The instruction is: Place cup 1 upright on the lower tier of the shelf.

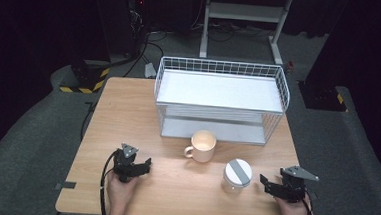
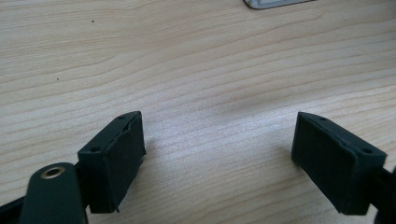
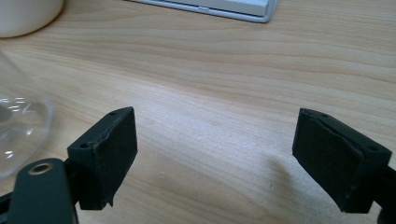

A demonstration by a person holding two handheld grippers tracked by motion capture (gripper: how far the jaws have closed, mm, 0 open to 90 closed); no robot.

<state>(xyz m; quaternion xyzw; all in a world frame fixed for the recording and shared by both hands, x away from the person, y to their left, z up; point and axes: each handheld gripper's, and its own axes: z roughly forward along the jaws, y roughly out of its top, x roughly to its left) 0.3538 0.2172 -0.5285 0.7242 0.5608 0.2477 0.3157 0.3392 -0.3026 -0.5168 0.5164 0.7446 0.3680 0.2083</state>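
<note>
While the wooden table (image 1: 128, 108) takes up most of the floor space in front of the person, the biggest thing on it is the white wire rack (image 1: 221, 98), a two-level shelf that stands at the far side, a little right of the middle. Just in front of the rack's lower shelf sits a cream mug (image 1: 202, 146), upright, its handle turned to the left. Near the mug, closer to the person and a bit to the right, stands a clear glass jar (image 1: 237, 175) with a grey-and-white lid; mug and jar stand apart, not touching. The right gripper (image 1: 275, 187) rests low over the near right corner of the table, just beside the jar and pointing toward it, with the jar's glass wall at the left edge of the right gripper view; its jaws stand wide apart with bare wood between them. The left gripper (image 1: 142, 165) is held at the near left, well apart from the mug and jar, its jaws likewise spread with nothing between them.
</note>
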